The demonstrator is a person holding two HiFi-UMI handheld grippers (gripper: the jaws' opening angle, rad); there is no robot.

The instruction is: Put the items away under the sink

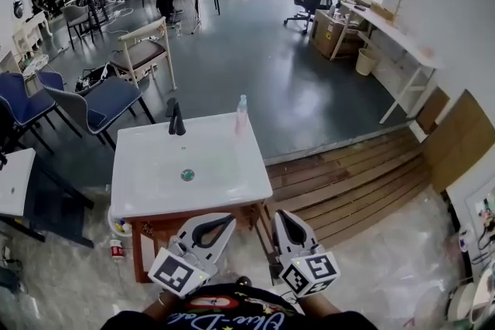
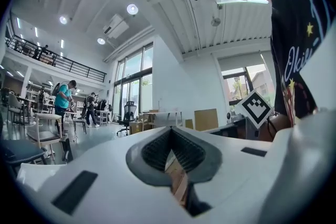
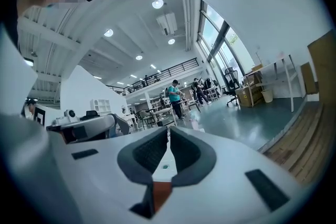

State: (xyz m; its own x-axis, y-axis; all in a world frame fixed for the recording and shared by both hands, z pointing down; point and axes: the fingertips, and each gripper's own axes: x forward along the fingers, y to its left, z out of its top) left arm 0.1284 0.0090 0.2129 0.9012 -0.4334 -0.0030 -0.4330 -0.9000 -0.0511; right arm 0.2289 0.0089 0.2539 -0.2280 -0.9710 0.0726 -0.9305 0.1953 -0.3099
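Left gripper (image 1: 229, 219) and right gripper (image 1: 281, 215) hang at the sink's (image 1: 147, 201) near edge, jaws together, empty. We judge the bottle (image 1: 242, 113), upright on the far right rim, comes first: we open the right jaws early and clamp its body squarely.

Little that reads: shirt script and coded squares

White cursive lettering runs across the person's black shirt (image 1: 232, 318), just behind the left claw (image 1: 223, 220) and the right claw (image 1: 283, 216). It lies upside down in the head view and is cut off at the frame edge in the left gripper view, so no word reads surely. The left cube (image 1: 179, 272) and the right cube (image 1: 312, 274) at the claws' rear ends carry black-and-white square markers: patterns only, no letters or numbers.
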